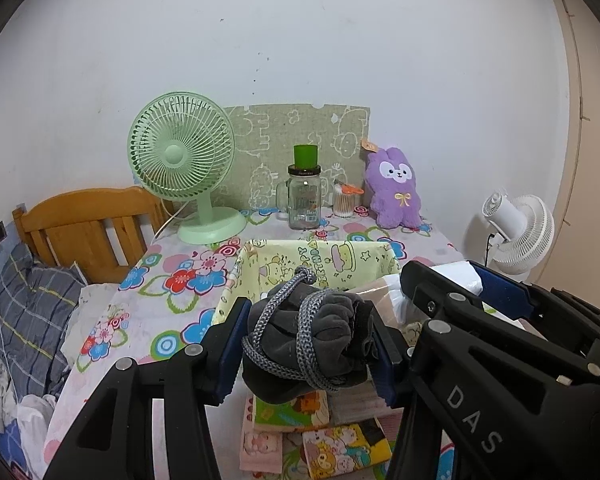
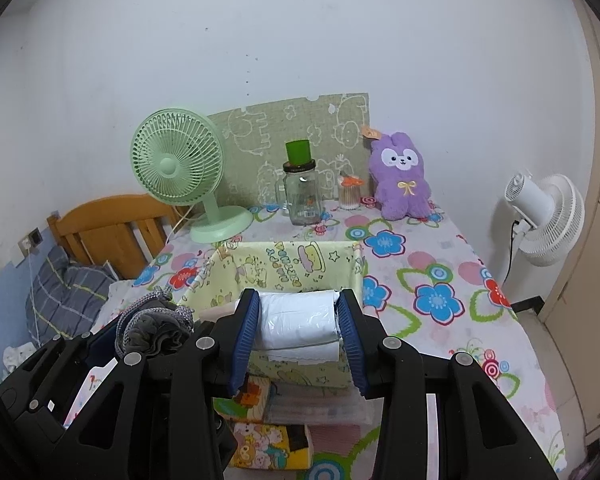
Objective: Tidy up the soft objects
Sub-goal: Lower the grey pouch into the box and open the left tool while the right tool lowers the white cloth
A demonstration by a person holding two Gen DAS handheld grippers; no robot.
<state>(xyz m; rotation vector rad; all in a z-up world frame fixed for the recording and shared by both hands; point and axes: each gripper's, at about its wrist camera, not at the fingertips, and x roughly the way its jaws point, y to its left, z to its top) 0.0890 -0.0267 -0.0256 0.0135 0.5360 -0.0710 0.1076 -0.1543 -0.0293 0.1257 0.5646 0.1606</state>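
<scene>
My left gripper (image 1: 306, 350) is shut on a dark grey cloth bundle (image 1: 320, 336) tied with grey cord, held above the table just in front of the yellow fabric basket (image 1: 316, 264). The bundle also shows at the left in the right wrist view (image 2: 152, 326). My right gripper (image 2: 298, 340) is shut on a white plastic-wrapped tissue pack (image 2: 298, 320), held over the near part of the basket (image 2: 284, 260). Folded cartoon-print towels (image 1: 320, 436) lie on the table below both grippers and also show in the right wrist view (image 2: 268, 440).
On the flowered tablecloth (image 2: 432, 300) at the back stand a green desk fan (image 1: 184, 172), a glass jar (image 1: 304, 196) with a green cup on top, a cotton swab holder (image 1: 346, 200) and a purple plush rabbit (image 1: 396, 192). A white floor fan (image 2: 548, 216) stands right; a wooden headboard (image 1: 84, 228) left.
</scene>
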